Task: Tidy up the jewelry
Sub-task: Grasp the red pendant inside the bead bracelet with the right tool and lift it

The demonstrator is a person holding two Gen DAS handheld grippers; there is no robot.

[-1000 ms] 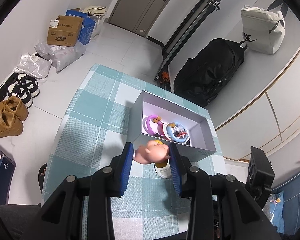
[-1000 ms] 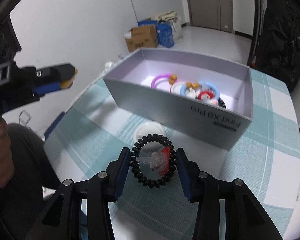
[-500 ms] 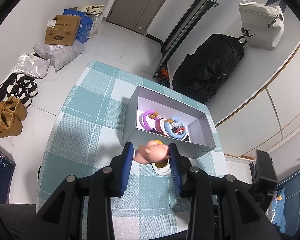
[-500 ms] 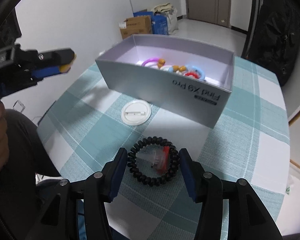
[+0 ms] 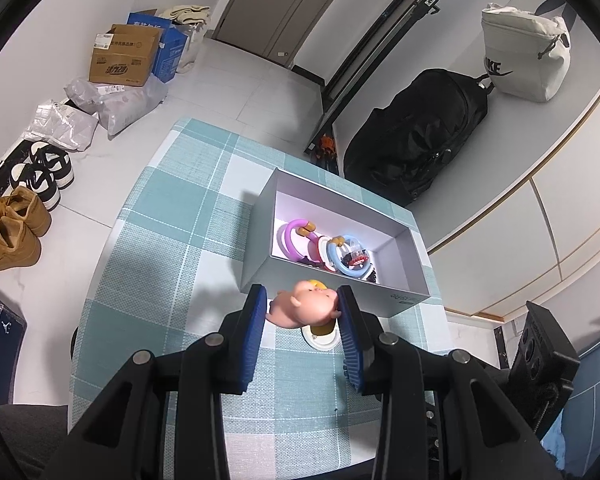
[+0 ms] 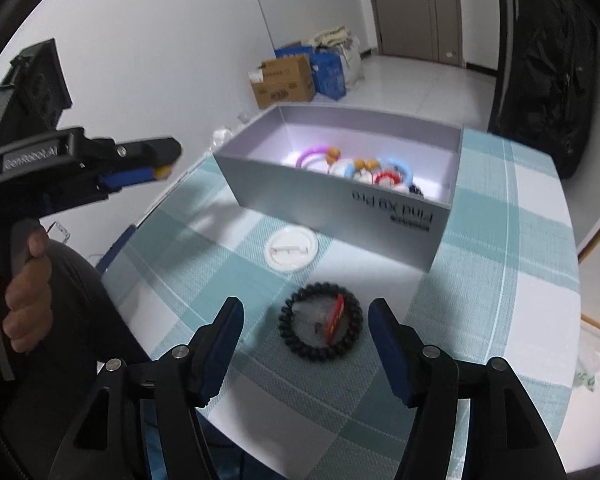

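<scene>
Checked tablecloth (image 6: 500,240) | right gripper (image 6: 306,320) jaws apart around black hair tie (image 6: 320,326) | left gripper (image 5: 303,312) jaws clamp pig charm (image 5: 304,308)

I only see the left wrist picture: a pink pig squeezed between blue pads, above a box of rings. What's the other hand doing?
Observer: The right gripper is open, its fingers either side of a black coil bracelet that lies on the table, and not touching it.
Operator: Anything inside that bracelet?
Observer: A small clear and red clip lies within it.
Operator: And the white thing under my pig?
Observer: A round white disc, flat on the cloth in front of the box and apart from it.
</scene>
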